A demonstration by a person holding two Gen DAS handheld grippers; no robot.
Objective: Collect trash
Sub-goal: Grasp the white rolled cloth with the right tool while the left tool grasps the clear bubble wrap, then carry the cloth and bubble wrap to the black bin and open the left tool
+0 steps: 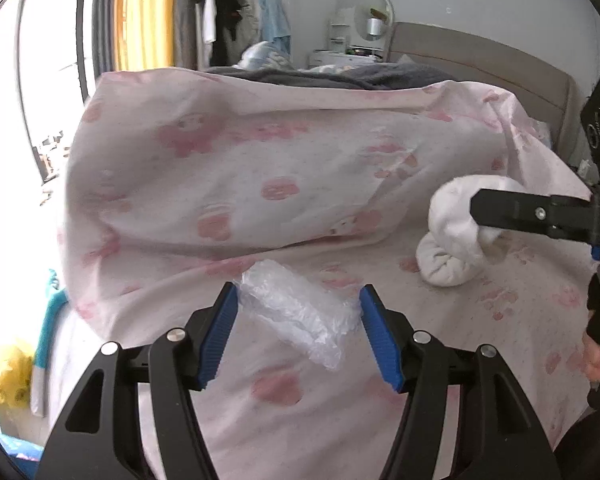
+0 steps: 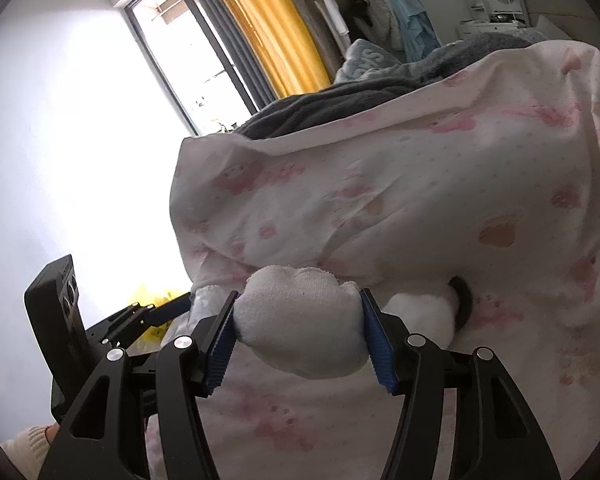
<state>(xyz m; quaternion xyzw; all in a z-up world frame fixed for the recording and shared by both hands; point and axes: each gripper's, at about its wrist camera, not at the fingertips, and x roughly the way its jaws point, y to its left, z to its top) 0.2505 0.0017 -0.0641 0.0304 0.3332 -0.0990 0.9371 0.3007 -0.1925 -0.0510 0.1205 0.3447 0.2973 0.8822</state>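
Left gripper (image 1: 298,320): blue pads set against both ends of a crumpled clear plastic wrapper (image 1: 296,308), clamped on it, with the lower tail of the wrapper drooping free below. Held just above the pink floral sheet (image 1: 284,432), probably lifted clear so as to be carried off as trash (no bin in sight to say where).

Right gripper (image 2: 298,326): closed on a rolled white cloth (image 2: 300,320), terry-like, perhaps a sock or small towel; pads pressed into both flanks, fabric bulging between them. Seen from the left wrist view as a knotted double lump (image 1: 452,232) with one black finger across it, low over the sheet near the right edge. Held rather than left lying, likely because it counts as clutter to clear.

Behind both, a bunched pink-flowered duvet (image 1: 236,168), with a grey blanket (image 1: 340,76) on top of it. Further out, an orange curtain (image 2: 268,28), clothes hanging on a rack (image 1: 236,12) and a beige headboard (image 1: 480,56).

Hard to make out: a dark curved object (image 2: 462,300) half tucked under the cloth by the duvet (strap or ring, unclear); something yellow (image 1: 8,380) at the floor's edge, blown out by window glare; fingertips of the person's hand (image 1: 598,360) cut off at the frame's right.
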